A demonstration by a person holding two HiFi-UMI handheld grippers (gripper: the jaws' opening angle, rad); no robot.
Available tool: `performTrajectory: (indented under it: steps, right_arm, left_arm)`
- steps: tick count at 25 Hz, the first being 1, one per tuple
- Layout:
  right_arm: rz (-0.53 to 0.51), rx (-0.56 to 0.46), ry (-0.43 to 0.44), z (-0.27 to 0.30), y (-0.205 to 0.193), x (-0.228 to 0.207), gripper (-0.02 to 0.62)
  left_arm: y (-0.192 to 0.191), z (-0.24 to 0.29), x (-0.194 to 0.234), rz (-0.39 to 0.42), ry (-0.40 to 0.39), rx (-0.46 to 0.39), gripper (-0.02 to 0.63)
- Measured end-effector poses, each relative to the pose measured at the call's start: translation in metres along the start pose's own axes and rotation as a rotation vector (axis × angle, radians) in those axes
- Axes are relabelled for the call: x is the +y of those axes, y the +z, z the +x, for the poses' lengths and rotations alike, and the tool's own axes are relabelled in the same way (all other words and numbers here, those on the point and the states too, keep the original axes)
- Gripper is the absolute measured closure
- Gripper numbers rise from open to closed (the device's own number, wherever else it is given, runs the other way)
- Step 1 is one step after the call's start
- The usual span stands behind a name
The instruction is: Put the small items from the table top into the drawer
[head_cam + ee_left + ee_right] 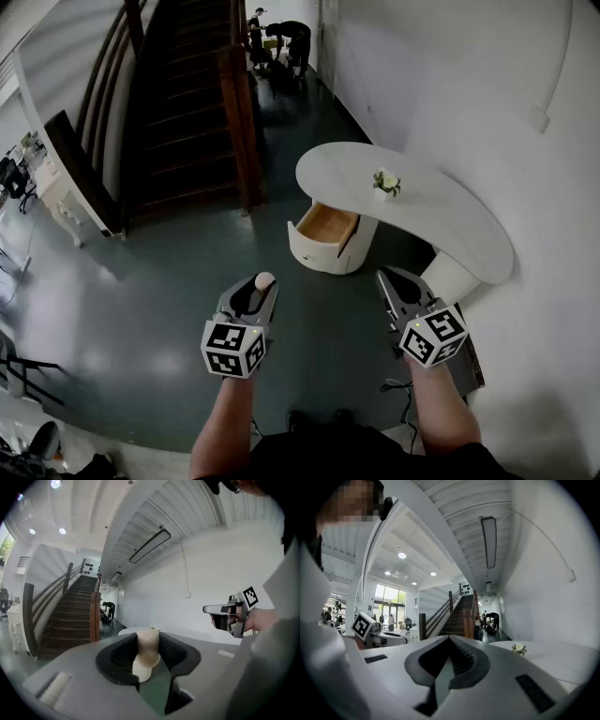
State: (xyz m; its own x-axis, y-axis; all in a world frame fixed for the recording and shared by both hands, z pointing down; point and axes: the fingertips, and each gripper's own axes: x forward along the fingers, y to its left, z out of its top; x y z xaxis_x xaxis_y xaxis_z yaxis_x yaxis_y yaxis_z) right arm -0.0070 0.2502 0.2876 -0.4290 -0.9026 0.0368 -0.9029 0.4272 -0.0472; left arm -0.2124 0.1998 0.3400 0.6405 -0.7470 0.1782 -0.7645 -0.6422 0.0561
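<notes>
My left gripper (263, 286) is shut on a small cream, rounded item (265, 279). In the left gripper view that cream item (146, 654) stands upright, pressed between the two black pads (123, 654). My right gripper (392, 279) is shut, with nothing between its jaws, as the right gripper view (451, 641) shows. Both are held above the floor, short of the white curved table (450, 211). A small white flower piece (385, 183) rests on the table top; the same flower piece (518, 648) shows in the right gripper view. Under the table's left end a drawer (328, 225) stands pulled open, its wooden inside bare.
A dark wooden staircase (183, 112) with a railing post (242, 122) rises left of the table. A white wall (469, 84) runs along the right. People (281, 42) bend over at the far end of the hall. A white cabinet (56, 192) stands far left.
</notes>
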Motion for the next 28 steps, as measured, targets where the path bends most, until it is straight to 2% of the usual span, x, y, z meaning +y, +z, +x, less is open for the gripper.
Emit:
performTrajectory:
  steps: [7, 14, 20, 28]
  right_arm:
    - [-0.001, 0.001, 0.011, 0.004, -0.001, 0.015, 0.588]
    - [0.012, 0.002, 0.014, 0.004, -0.006, 0.047, 0.588]
    - [0.078, -0.032, 0.02, 0.004, -0.007, 0.072, 0.586]
    - [0.109, 0.001, 0.039, 0.029, -0.025, 0.07, 0.586]
  left_arm:
    - [-0.002, -0.013, 0.011, -0.013, 0.012, -0.01, 0.459]
    - [-0.009, -0.05, 0.03, -0.02, 0.029, -0.03, 0.459]
    - [-0.021, -0.078, 0.046, -0.025, 0.029, -0.016, 0.46]
    - [-0.036, -0.063, 0.06, -0.03, 0.02, 0.018, 0.46]
